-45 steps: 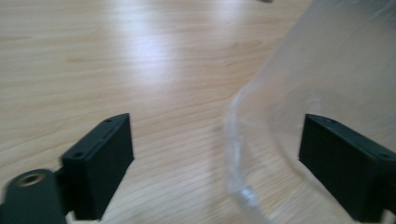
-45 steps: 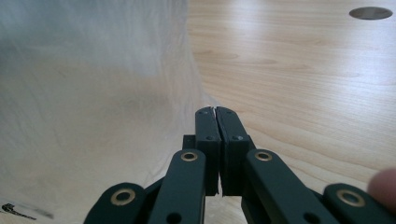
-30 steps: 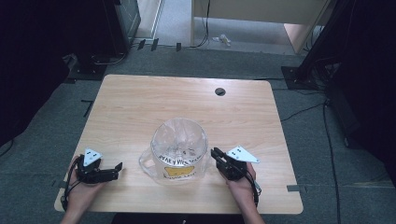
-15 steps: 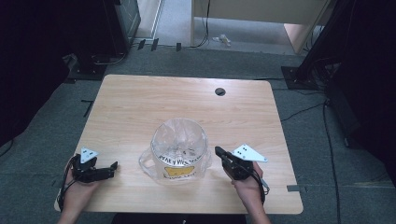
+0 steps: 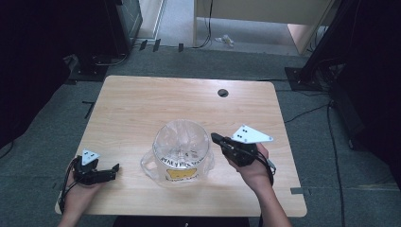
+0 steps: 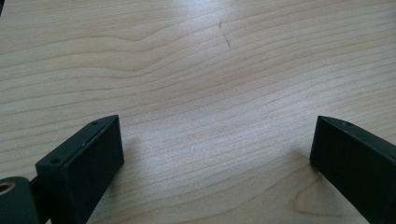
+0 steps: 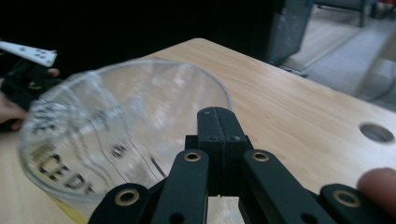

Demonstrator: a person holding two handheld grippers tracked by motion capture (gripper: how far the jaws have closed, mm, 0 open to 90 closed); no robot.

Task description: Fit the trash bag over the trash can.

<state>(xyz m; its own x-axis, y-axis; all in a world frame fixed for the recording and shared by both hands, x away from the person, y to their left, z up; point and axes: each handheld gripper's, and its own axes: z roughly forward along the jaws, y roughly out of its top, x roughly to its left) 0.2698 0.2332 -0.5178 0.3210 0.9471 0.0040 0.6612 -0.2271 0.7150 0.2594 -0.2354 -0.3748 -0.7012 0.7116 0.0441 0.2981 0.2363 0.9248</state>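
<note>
The left tongs [image 5: 113, 168] lie wide open and empty on the pale wooden worktop [image 5: 142, 109]. The big clear plastic pitcher [image 5: 179, 150] stands in the middle. The right tongs [image 5: 216, 138] are pressed together, empty, just beside its rim.

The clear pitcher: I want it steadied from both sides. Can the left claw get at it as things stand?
Probably yes: the left claw stands open, with bare table between it and the clear pitcher.

Light wood table [image 5: 142, 104] on grey carpet [image 5: 42, 142]; dark surroundings.
</note>
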